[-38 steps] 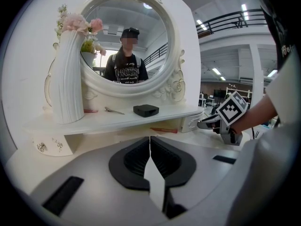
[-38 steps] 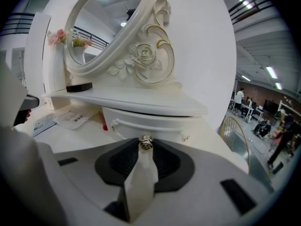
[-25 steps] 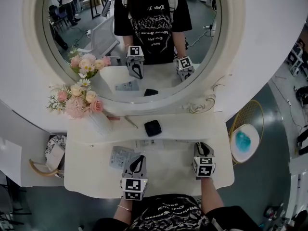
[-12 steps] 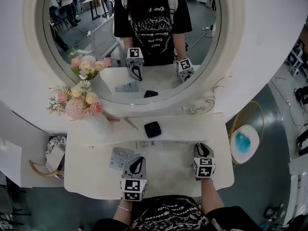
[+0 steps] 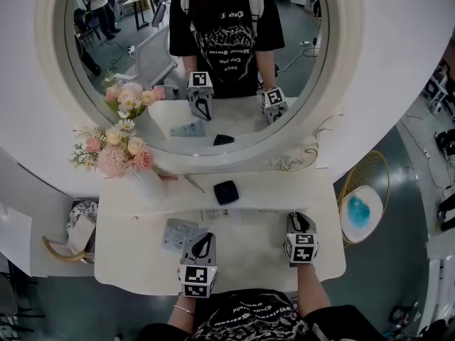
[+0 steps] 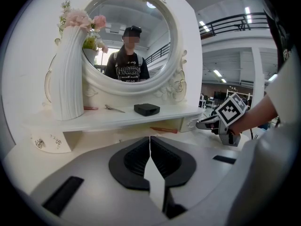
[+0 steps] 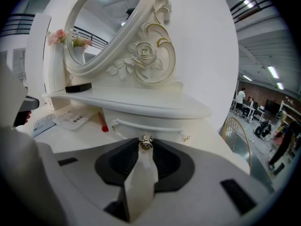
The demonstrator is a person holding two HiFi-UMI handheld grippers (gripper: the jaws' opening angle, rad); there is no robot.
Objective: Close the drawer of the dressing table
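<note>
The white dressing table (image 5: 135,261) has a small drawer (image 7: 155,127) under its upper shelf (image 5: 277,190) on the right. My right gripper (image 5: 297,217) points at that drawer; its jaws are closed on the drawer's small metal knob (image 7: 146,143), which shows right at the jaw tips. I cannot tell how far out the drawer stands. My left gripper (image 5: 205,237) hovers over the lower tabletop near the front edge. In the left gripper view my left gripper (image 6: 150,138) has its jaws together with nothing between them.
A white vase of flowers (image 5: 117,151), a black box (image 5: 226,191) and a small metal tool (image 5: 193,182) sit on the shelf below the round mirror (image 5: 192,55). Papers (image 5: 179,233) and a red pen (image 7: 102,122) lie on the tabletop. A gold-rimmed side table (image 5: 361,208) stands right, a basket (image 5: 78,226) left.
</note>
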